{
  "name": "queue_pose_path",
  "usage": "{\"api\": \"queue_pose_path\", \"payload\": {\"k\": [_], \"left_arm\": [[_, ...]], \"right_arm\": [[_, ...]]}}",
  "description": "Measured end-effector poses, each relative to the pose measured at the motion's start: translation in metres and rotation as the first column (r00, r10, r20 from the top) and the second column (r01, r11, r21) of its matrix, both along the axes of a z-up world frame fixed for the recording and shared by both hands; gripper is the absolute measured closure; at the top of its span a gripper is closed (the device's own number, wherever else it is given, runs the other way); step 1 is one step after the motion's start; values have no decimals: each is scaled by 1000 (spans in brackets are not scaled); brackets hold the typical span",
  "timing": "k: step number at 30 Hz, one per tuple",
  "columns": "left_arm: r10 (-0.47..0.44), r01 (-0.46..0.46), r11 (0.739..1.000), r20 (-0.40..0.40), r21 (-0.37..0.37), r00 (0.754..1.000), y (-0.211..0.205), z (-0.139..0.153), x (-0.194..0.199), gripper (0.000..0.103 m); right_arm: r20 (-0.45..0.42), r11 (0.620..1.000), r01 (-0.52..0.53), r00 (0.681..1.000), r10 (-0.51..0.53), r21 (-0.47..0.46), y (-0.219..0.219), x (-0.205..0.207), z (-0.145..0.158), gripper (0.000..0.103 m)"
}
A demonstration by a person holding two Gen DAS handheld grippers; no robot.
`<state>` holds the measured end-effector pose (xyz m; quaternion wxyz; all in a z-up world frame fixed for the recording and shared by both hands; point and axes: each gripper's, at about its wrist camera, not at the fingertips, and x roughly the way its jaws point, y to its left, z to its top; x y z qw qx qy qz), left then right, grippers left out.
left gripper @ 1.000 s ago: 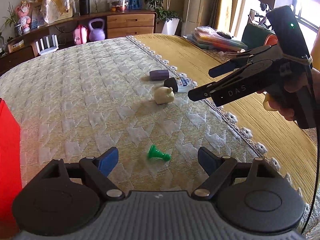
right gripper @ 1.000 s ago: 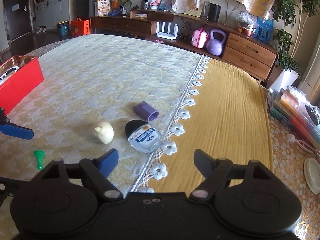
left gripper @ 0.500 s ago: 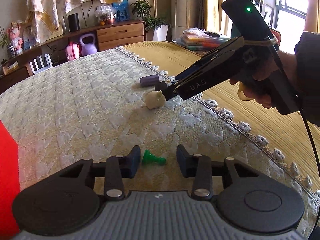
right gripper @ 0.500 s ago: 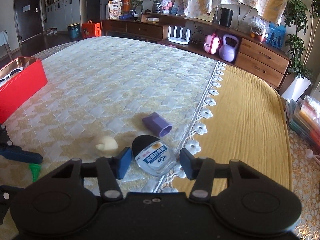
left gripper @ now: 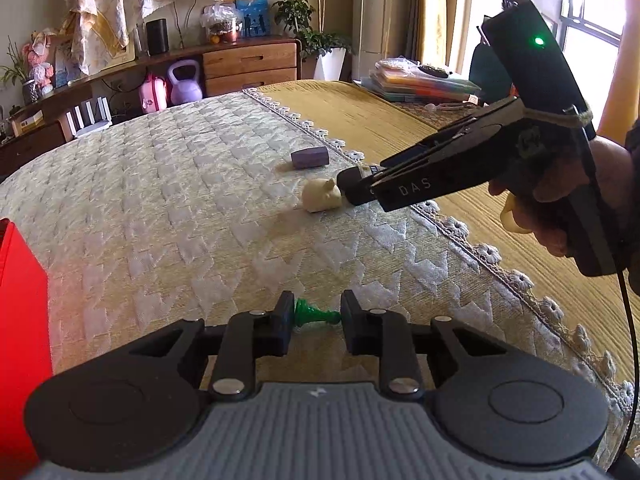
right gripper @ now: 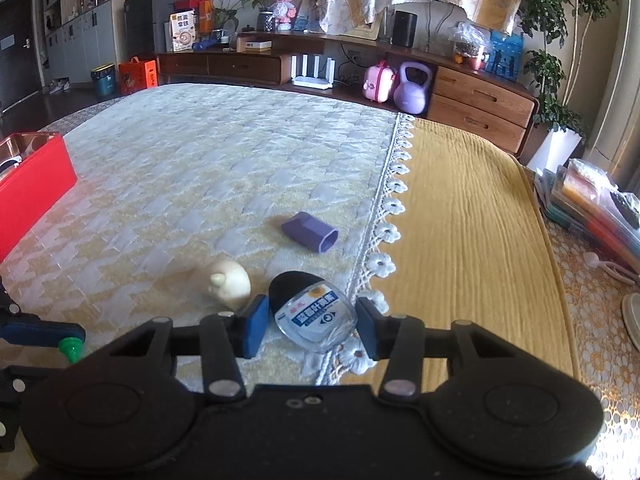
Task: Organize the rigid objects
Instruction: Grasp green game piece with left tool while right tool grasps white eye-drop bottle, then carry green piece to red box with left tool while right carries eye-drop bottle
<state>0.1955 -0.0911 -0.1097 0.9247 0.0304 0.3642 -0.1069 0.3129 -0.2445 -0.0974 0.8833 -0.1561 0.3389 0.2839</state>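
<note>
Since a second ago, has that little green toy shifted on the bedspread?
No. The green toy lies at the same spot of the bedspread, now between the closing left gripper fingers.

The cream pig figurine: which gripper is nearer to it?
Right. The right gripper straddles the clear bottle right beside the cream pig figurine; the left gripper is farther off, closing around the green pawn.

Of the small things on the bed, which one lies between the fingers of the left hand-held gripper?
The green chess pawn, lying on its side; the other small things lie farther away.
</note>
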Motion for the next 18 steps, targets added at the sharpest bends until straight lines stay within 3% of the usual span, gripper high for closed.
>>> {"api": "queue_pose_path", "payload": {"k": [10,18], "left_arm": [[21,-20,999,17,-35,1000,14,26,-25,79],[48,-45,997,49,-65,998,34,56,-52,79]], "right_arm": [[-3,996,85,996,-85,32,-4,-47,28,57],[13,996,74,997,-75,57,15,-96,63,57]]}}
